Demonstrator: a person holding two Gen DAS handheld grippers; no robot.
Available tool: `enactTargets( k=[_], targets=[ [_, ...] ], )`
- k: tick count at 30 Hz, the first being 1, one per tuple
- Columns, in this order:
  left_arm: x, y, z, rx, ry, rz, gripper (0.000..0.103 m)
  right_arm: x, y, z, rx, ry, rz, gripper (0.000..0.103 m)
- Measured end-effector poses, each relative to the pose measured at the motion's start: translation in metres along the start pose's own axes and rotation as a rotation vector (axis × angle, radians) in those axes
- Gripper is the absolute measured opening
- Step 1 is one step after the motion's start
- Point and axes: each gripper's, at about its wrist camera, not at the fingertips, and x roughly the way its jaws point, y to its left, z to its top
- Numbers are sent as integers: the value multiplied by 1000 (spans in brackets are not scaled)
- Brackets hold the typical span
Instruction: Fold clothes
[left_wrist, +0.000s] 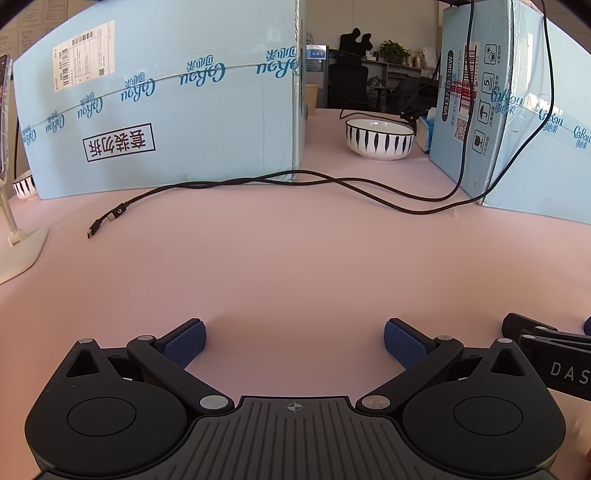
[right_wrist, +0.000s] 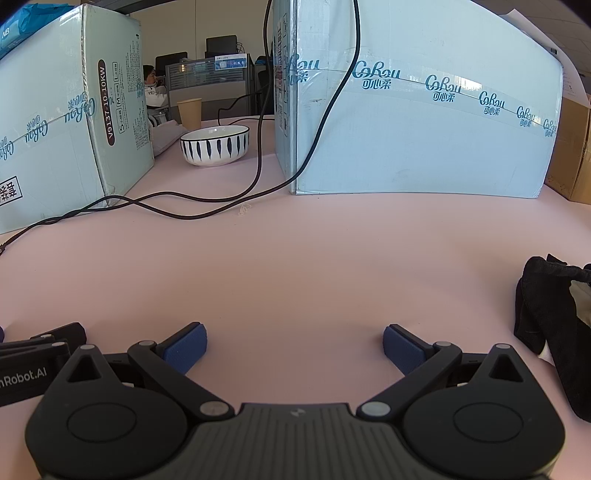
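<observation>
A black garment lies bunched on the pink table at the right edge of the right wrist view; it does not show in the left wrist view. My right gripper is open and empty over bare pink table, left of the garment and apart from it. My left gripper is open and empty over bare pink table. The two grippers sit side by side: part of the right one shows at the right edge of the left wrist view, and part of the left one at the left edge of the right wrist view.
Two light blue cartons stand at the back with a gap between them. A striped white bowl and a paper cup sit in that gap. Black cables run across the table. A white stand is at left.
</observation>
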Motion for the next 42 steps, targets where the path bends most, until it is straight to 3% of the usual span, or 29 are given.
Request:
enactTargets(
  k=[42],
  targets=[
    [0, 2, 0, -10, -1, -8, 103, 0, -1, 0, 3, -1, 3, 103]
  ],
)
